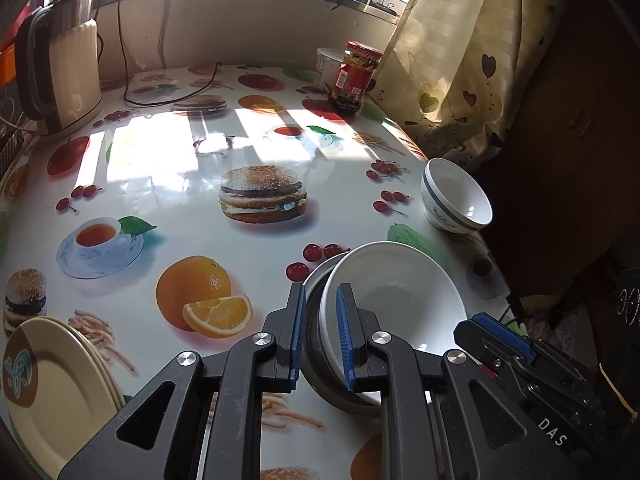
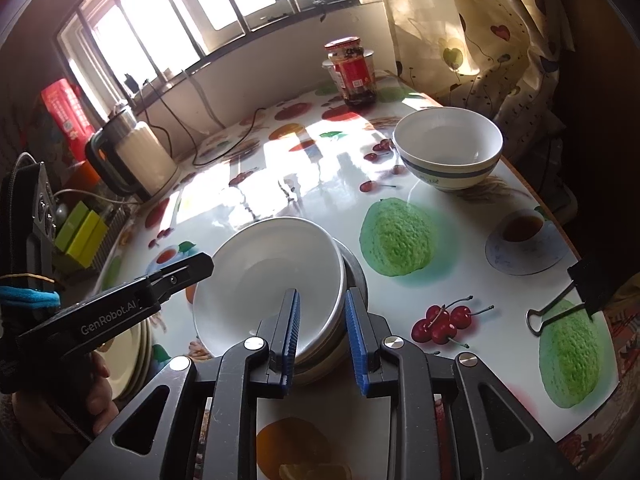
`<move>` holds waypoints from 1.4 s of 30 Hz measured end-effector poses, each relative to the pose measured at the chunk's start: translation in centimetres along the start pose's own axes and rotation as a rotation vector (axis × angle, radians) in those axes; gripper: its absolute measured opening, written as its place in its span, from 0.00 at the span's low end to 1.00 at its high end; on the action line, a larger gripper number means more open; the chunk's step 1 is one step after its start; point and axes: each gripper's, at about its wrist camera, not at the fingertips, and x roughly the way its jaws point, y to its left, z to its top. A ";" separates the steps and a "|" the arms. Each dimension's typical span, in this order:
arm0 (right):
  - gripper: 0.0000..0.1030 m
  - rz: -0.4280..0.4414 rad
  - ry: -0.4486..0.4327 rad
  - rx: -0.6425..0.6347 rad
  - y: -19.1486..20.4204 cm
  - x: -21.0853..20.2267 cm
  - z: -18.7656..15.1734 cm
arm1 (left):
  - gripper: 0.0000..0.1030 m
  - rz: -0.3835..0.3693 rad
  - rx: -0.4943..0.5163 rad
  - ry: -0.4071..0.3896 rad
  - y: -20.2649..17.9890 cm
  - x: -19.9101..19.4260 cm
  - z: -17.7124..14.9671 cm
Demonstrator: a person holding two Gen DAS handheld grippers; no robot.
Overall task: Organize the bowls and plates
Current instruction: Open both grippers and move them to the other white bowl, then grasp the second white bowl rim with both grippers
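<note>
Both claws reach low over the desk [image 1: 168,184] from opposite sides. The left claw [image 1: 322,332] and the right claw [image 2: 322,330] each stand narrowly open astride the rim of the white ceramic bowl [image 2: 272,276], which sits in a grey metal bowl [image 2: 354,276].

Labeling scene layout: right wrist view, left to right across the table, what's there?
Kettle → plates → white bowl → jar → striped bowl → binder clip.
</note>
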 end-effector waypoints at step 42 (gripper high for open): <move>0.49 -0.171 -0.116 0.060 -9.4 -2.0 7.0 | 0.38 -0.022 0.190 -0.049 -9.5 3.3 8.0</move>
